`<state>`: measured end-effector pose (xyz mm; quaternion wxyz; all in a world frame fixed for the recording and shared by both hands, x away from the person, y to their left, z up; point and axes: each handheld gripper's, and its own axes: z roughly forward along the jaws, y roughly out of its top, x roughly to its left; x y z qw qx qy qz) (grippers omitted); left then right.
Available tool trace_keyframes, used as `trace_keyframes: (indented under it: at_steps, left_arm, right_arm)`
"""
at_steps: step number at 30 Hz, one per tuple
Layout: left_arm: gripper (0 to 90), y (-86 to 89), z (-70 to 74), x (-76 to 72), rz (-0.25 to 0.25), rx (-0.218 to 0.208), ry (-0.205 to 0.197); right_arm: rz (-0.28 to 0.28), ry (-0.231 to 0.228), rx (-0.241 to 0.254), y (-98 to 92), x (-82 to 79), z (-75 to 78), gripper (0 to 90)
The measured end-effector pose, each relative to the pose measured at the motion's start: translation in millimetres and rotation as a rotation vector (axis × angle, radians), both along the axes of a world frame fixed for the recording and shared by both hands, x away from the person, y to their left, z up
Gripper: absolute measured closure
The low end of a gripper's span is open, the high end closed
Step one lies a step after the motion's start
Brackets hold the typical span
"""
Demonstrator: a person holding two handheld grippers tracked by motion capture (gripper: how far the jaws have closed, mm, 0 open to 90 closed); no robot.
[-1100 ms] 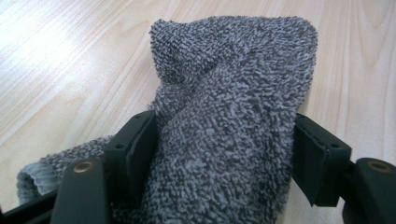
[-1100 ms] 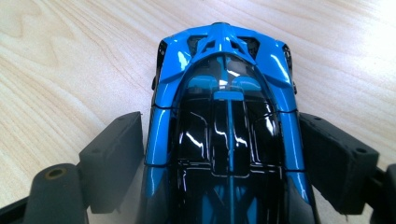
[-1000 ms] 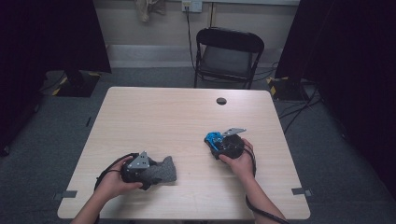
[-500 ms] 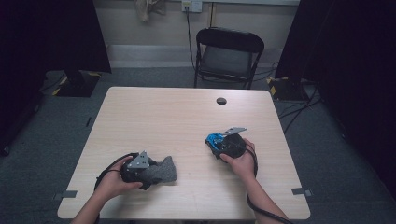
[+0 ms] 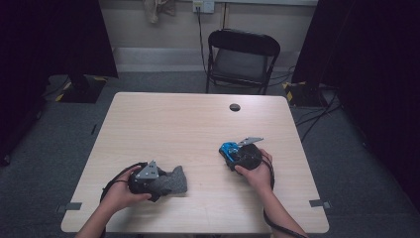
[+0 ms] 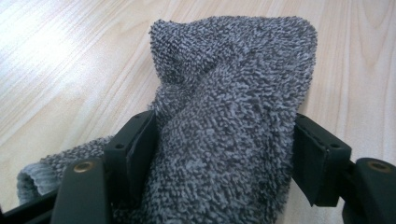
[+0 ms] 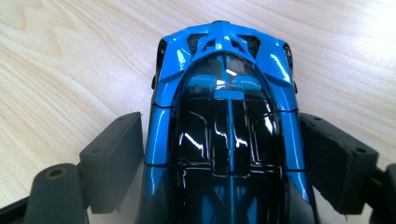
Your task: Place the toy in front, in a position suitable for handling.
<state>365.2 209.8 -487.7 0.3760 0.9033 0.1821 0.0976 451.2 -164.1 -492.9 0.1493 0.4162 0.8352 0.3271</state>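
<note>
The left tongs (image 5: pixel 166 182) are clenched on a grey, nubbly terry-cloth sock or mitt (image 6: pixel 233 116). In the left gripper view both black pads sit pressed into the fabric, which bulges up between and beyond them, with a ribbed cuff end trailing at the lower left. From the high view the cloth (image 5: pixel 173 181) lies on the pale wooden desk (image 5: pixel 173 124) near its front left, just ahead of the left hand (image 5: pixel 119 193).

The right tongs (image 5: pixel 229 151) straddle a glossy blue-and-black toy sports car (image 7: pixel 224 130). In the right gripper view the car sits lengthwise between the pads; the right pad looks to be against the car's side, while a thin gap or shadow shows at the left pad, so a firm grip is likely but I cannot tell for certain. In the high view the car (image 5: pixel 229 148) rests on the desk at the front right, beside the right hand (image 5: pixel 255 173).

By my reading, the step in hand is the pick-up: both things are taken but both appear to be on the desk, not yet lifted. The two are well apart, with bare wood between them. The next move probably calls for raising one of them clear and bringing it toward the other, perhaps cloth to car for wiping or wrapping. That needs a steady squeeze on the slick car body and enough height that the limp cloth does not drag.
</note>
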Motion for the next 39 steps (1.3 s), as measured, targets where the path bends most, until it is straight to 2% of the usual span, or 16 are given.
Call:
trace_keyframes:
  at_steps: [5, 7, 15, 18, 23, 30, 32, 34, 39]
  left_arm:
    - [29.7, -0.2, 0.0, 0.0, 0.0, 0.0, 0.0]
    - [29.7, -0.3, 0.2, 0.2, 0.0, 0.002, 0.001]
    - [29.6, -0.2, 0.1, 0.5, -0.001, 0.0, 0.004]
    - [29.5, -0.3, 0.1, 0.6, -0.001, -0.001, 0.005]
    - [29.4, -0.4, 0.2, 0.5, -0.001, 0.001, 0.005]
    - [29.3, 0.1, -0.2, 0.6, -0.002, -0.006, 0.007]
    - [29.3, 0.5, -0.4, 0.7, -0.002, -0.009, 0.008]
    - [29.3, 0.4, -0.4, 0.6, -0.002, -0.008, 0.006]
    - [29.3, 0.3, -0.5, 0.4, -0.003, -0.008, 0.004]
  right_arm:
    - [0.002, 0.007, 0.014, -1.9, 0.8, 0.2, 18.0]
    - [0.001, 0.005, -0.01, -1.0, 0.4, 0.7, 18.1]
    - [-0.019, 0.001, -0.013, 2.2, 4.1, 3.2, 18.5]
    - [-0.003, -0.001, -0.036, 4.3, 6.1, 7.3, 18.3]
    - [0.014, -0.003, -0.028, 9.4, 11.2, 10.9, 18.3]
    - [-0.005, 0.026, -0.03, 11.8, 19.9, 2.3, 16.9]
    - [-0.013, 0.002, -0.03, 13.7, 17.8, 0.2, 16.9]
    - [-0.017, -0.013, -0.016, 13.6, 15.4, -0.2, 24.2]
    - [-0.024, 0.007, -0.023, 13.0, 14.5, 2.0, 24.8]
